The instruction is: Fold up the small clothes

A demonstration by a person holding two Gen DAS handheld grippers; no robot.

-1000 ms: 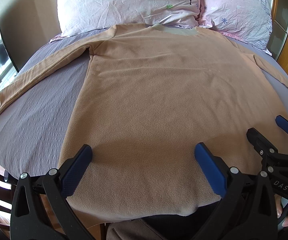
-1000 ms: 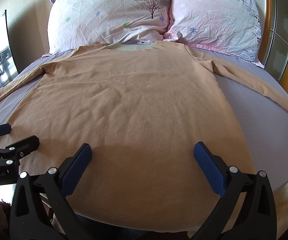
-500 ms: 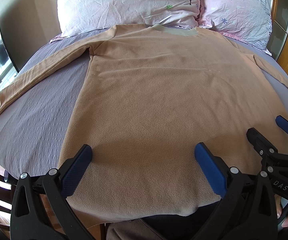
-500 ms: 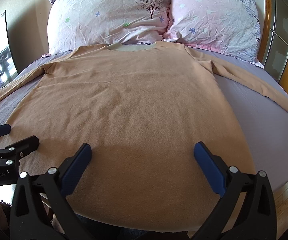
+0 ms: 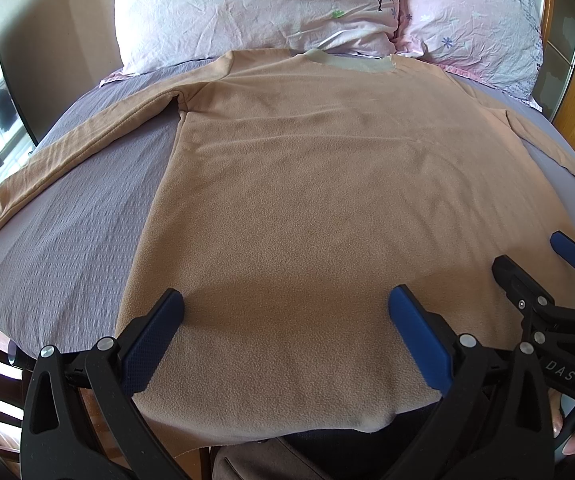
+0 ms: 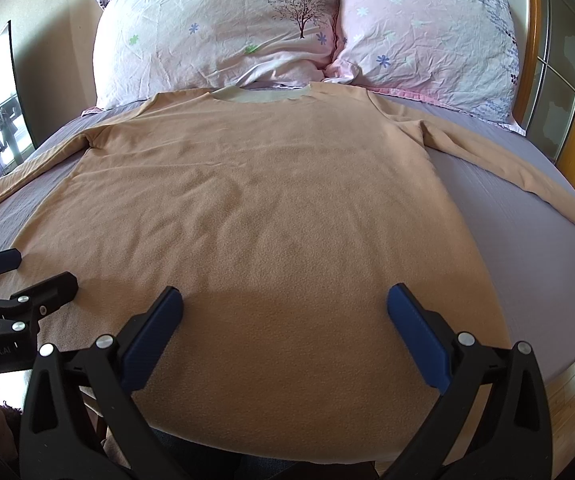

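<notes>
One tan long-sleeved shirt [image 5: 327, 208] is laid flat on the bed [image 5: 67, 240], collar toward the two pillows [image 6: 215, 28], both sleeves spread outward to the sides. The left gripper [image 5: 287, 320] is held above the hem near the foot of the bed, its jaws spread wide and holding nothing; the right gripper [image 6: 285, 316] is held beside it over the same hem, likewise spread and empty. No fold is seen in the shirt, so the task is judged to be at its opening step: the garment is flattened and the first fold is not yet made. For the next move, one sleeve [image 6: 507, 164] or a side edge is probably to be pinched and carried across the body; a clean pinch on a single layer of cloth is called for. Counted: one shirt, two sleeves, two pillows, two grippers.
</notes>
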